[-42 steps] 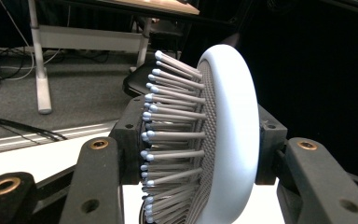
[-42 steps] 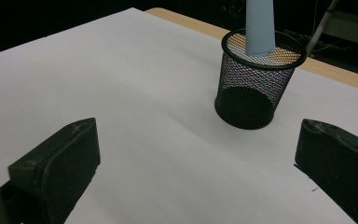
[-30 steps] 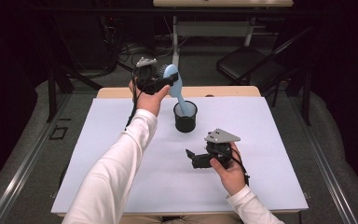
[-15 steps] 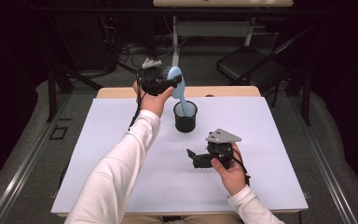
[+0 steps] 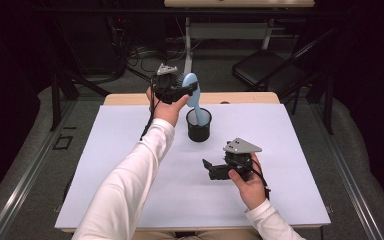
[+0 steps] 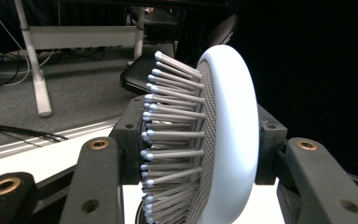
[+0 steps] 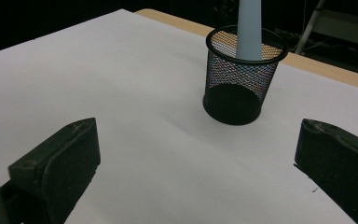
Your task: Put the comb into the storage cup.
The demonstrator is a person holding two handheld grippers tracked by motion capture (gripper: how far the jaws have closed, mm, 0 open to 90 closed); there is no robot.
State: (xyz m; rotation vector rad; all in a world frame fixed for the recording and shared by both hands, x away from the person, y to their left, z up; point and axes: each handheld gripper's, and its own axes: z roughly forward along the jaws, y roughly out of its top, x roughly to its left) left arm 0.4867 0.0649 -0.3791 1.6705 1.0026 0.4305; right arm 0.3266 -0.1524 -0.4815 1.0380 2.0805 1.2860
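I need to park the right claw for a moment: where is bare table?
The white table lies bare on every side of the mesh cup. It is crowded only at the cup, where the left claw holds the hairbrush.

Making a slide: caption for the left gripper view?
Left tool clamps a pale blue hairbrush by its head, bristles facing sideways.
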